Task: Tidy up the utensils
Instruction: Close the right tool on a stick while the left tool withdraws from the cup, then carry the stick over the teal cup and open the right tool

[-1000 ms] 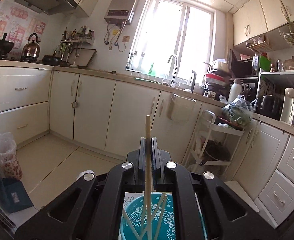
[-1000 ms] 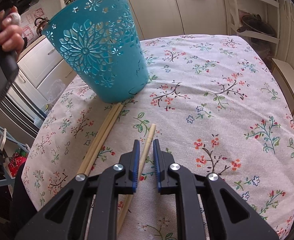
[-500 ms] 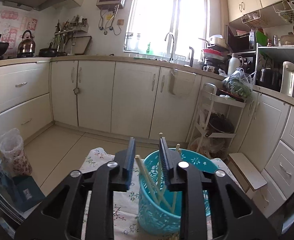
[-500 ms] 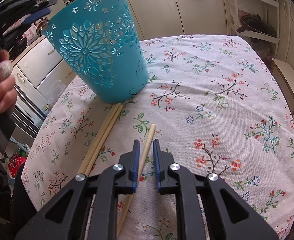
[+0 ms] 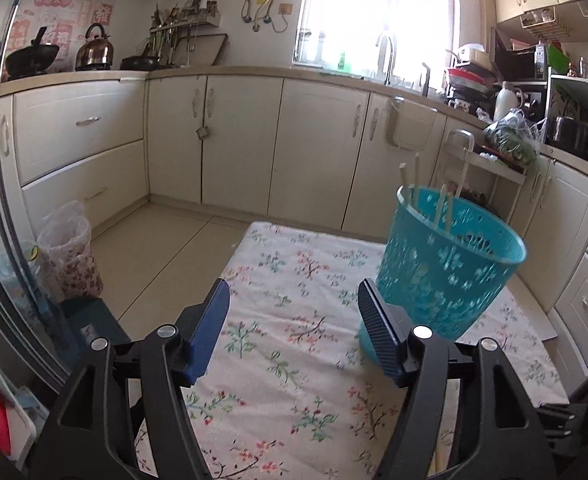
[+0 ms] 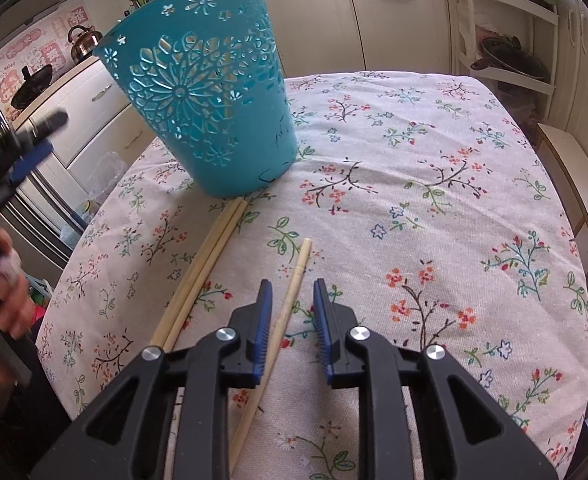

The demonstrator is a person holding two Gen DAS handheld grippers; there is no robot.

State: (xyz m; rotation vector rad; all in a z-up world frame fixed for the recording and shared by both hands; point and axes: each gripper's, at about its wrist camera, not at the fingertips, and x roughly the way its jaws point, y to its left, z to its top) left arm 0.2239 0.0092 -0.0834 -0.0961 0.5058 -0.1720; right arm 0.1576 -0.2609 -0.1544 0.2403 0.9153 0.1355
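Two grippers are at work over a bench [image 6: 474,168] with a flowery cloth. A second ago the left gripper [image 5: 294,322] held one chopstick pinched upright over the blue basket [image 6: 210,104]. Now that chopstick is gone from its fingers. Its fingers have just been opening, they stand wide apart, and nothing is between them. The gripper has come down lower and now looks across the cloth, with the basket just to its right. Several chopsticks [image 5: 442,208] stand inside the basket, and their tips poke up past the rim.

The right gripper [image 6: 293,312] has stayed in the same place. Its fingers have just opened a little. One loose chopstick [image 6: 294,284] lies flat on the cloth between them, and it looks let go, with small gaps on both sides. A second ago the fingers sat closer around it.

Two more chopsticks [image 6: 208,260] lie side by side on the cloth, just left of the loose one. Their far ends touch the foot of the basket. In the right view the basket stands at the far left of the bench. A hand [image 6: 8,292] holding the left gripper shows at the left edge, blurred.

Behind the bench are cream cupboards [image 5: 314,140], a kettle [image 5: 94,48] and a bright window [image 5: 378,4]. A plastic bag [image 5: 68,252] sits on the floor at the left.
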